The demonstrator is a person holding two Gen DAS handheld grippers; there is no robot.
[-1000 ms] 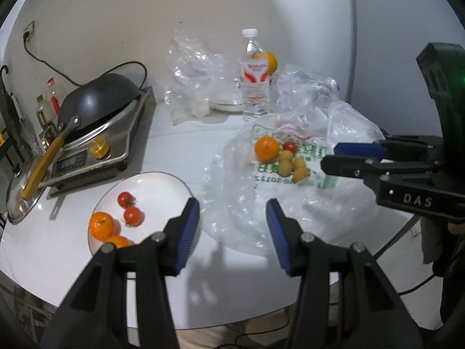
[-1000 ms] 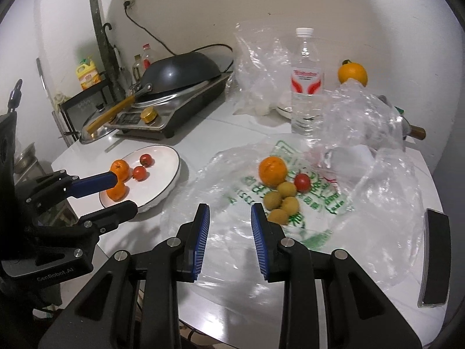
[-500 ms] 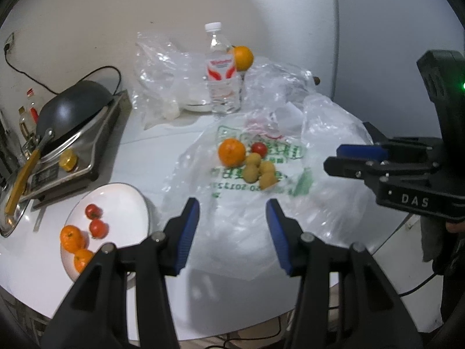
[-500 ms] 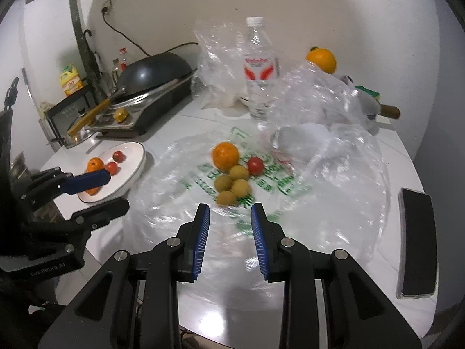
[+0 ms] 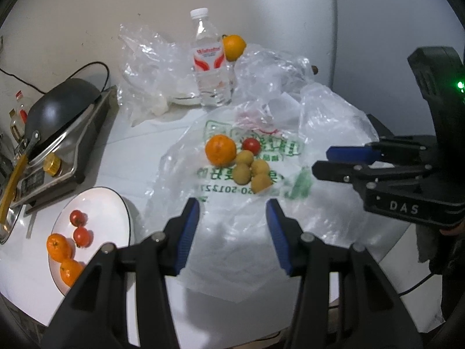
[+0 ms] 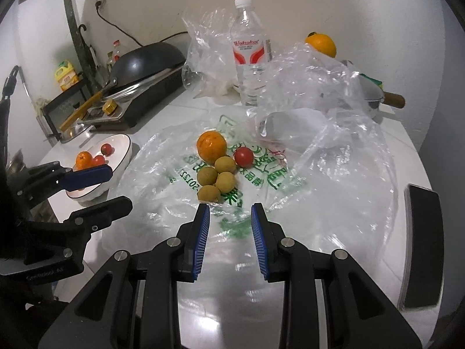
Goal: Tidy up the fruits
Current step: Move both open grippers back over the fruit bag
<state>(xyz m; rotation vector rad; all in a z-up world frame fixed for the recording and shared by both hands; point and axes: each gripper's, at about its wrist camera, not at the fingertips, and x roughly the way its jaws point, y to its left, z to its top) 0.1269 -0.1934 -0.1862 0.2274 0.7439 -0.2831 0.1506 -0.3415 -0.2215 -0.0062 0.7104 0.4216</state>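
An orange (image 5: pixel 220 149) (image 6: pixel 211 146), a red tomato (image 5: pixel 251 145) (image 6: pixel 243 156) and several small brown fruits (image 5: pixel 252 171) (image 6: pixel 216 176) lie on a flat clear plastic bag (image 5: pixel 232 226) (image 6: pixel 319 192). A white plate (image 5: pixel 98 209) (image 6: pixel 120 145) at the left holds two tomatoes and two oranges. My left gripper (image 5: pixel 232 229) is open and empty, just short of the fruit pile. My right gripper (image 6: pixel 229 232) is open and empty, close in front of the brown fruits; it shows at the right of the left wrist view (image 5: pixel 345 161).
A water bottle (image 5: pixel 210 64) (image 6: pixel 250 52), crumpled clear bags (image 5: pixel 145 67) and another orange (image 5: pixel 234 47) (image 6: pixel 321 44) stand at the back. A stove with a dark wok (image 5: pixel 58 110) (image 6: pixel 145 64) is at the left. A black phone (image 6: pixel 421 247) lies at the right table edge.
Both grippers have moved in toward the fruit pile on the bag. The left view swung right then settled; the plate is now at lower left. Both grippers stay open.
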